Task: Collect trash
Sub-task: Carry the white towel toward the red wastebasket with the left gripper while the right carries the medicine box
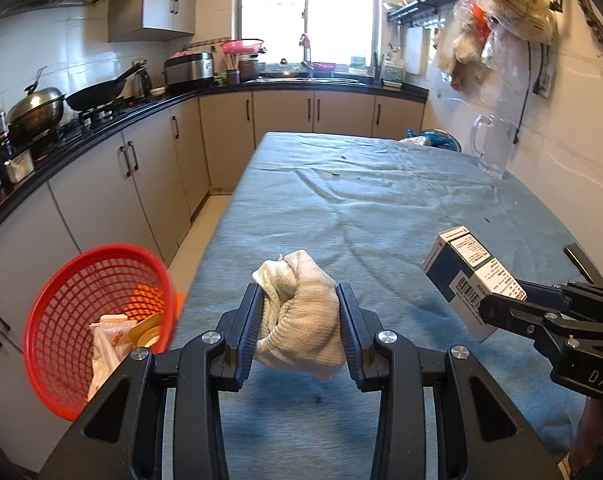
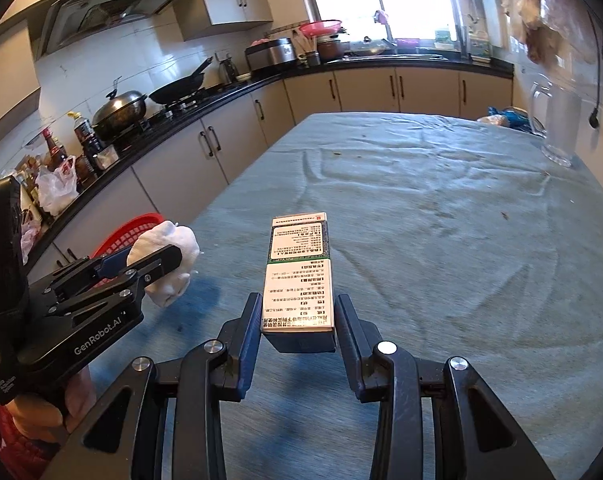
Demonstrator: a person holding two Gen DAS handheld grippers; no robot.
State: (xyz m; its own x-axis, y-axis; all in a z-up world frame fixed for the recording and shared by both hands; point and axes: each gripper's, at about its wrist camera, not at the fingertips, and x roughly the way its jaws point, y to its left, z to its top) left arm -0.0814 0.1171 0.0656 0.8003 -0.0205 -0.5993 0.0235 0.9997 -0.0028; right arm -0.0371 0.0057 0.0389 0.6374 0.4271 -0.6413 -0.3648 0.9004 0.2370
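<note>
My left gripper (image 1: 300, 292) is shut on a crumpled white paper towel (image 1: 301, 312) and holds it above the table's left part. It also shows in the right wrist view (image 2: 157, 264) with the paper towel (image 2: 169, 256). My right gripper (image 2: 297, 308) is shut on a white and green medicine box (image 2: 299, 276), held above the table; it shows at the right of the left wrist view (image 1: 501, 308) with the box (image 1: 467, 276). A red mesh basket (image 1: 65, 308) stands off the table's left edge with wrappers in it; its rim shows in the right wrist view (image 2: 129, 228).
The table carries a blue-grey cloth (image 1: 381, 208) with small crumbs. A clear glass jug (image 1: 493, 148) stands at the far right edge. A blue bag (image 1: 433, 140) lies at the far end. Kitchen counter with pans (image 1: 97, 92) runs along the left.
</note>
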